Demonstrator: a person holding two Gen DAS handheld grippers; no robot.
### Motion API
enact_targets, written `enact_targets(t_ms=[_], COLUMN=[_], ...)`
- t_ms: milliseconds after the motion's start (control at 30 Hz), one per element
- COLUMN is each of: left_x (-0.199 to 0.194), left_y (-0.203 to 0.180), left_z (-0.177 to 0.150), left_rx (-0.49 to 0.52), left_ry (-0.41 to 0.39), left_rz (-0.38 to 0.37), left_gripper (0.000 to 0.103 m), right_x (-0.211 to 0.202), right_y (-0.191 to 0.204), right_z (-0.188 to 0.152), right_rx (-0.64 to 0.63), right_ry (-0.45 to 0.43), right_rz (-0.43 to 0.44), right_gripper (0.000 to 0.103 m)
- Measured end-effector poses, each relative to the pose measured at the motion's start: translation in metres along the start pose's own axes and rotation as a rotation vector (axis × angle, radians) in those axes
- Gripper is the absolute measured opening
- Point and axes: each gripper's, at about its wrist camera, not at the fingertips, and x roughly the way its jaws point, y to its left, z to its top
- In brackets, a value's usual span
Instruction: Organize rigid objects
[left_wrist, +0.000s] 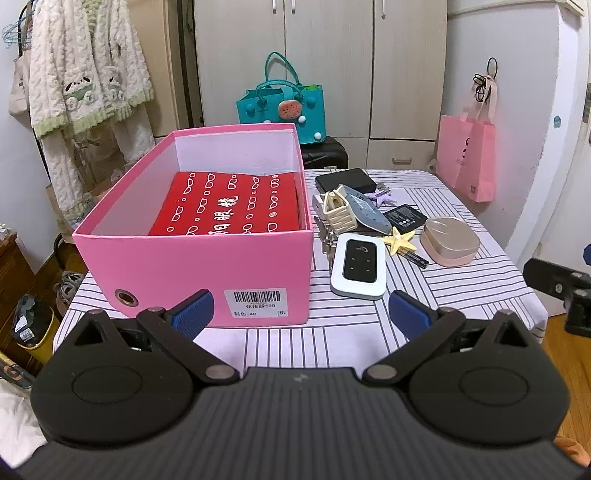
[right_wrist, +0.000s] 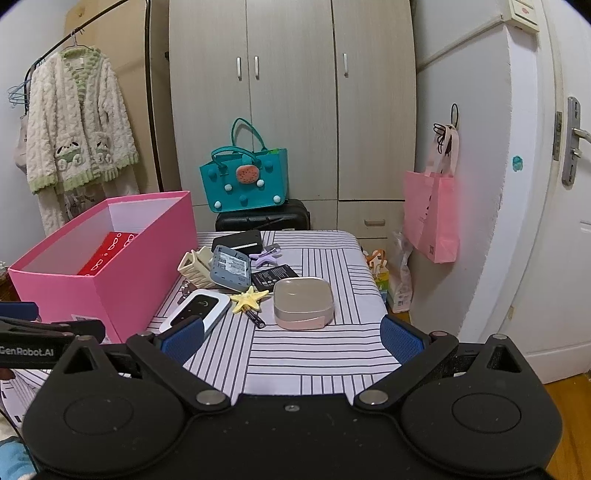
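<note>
A pink box (left_wrist: 192, 273) stands open on the striped table, with a red glasses case (left_wrist: 232, 203) inside; it also shows in the right wrist view (right_wrist: 122, 258). Right of it lie a white pocket router (left_wrist: 358, 271), a yellow starfish clip (left_wrist: 399, 240), a battery (left_wrist: 415, 257), a rose-gold case (left_wrist: 450, 240), a cream claw clip (left_wrist: 341, 212) and a black box (left_wrist: 345, 179). My left gripper (left_wrist: 301, 314) is open and empty before the box. My right gripper (right_wrist: 291, 338) is open and empty, near the router (right_wrist: 195, 308) and the case (right_wrist: 303, 302).
A teal bag (right_wrist: 243, 177) sits on a black suitcase (right_wrist: 262, 218) behind the table. A pink bag (right_wrist: 430, 210) hangs on the white wall at right. A robe (right_wrist: 74, 140) hangs at left. The table's right edge (right_wrist: 373, 280) drops to bags on the floor.
</note>
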Motion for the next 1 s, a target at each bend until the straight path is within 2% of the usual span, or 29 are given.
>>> enact_targets(t_ms=[1000], left_x=[0.0038], left_y=[-0.001], left_z=[-0.0034], left_rx=[-0.04], left_ry=[-0.013], left_rz=[0.004], left_gripper=[0.102], right_x=[-0.0027], right_y=[0.0039], right_z=[0.0006], right_rx=[-0.023], right_ry=[-0.006], right_rz=[0.007], right_gripper=[0.102])
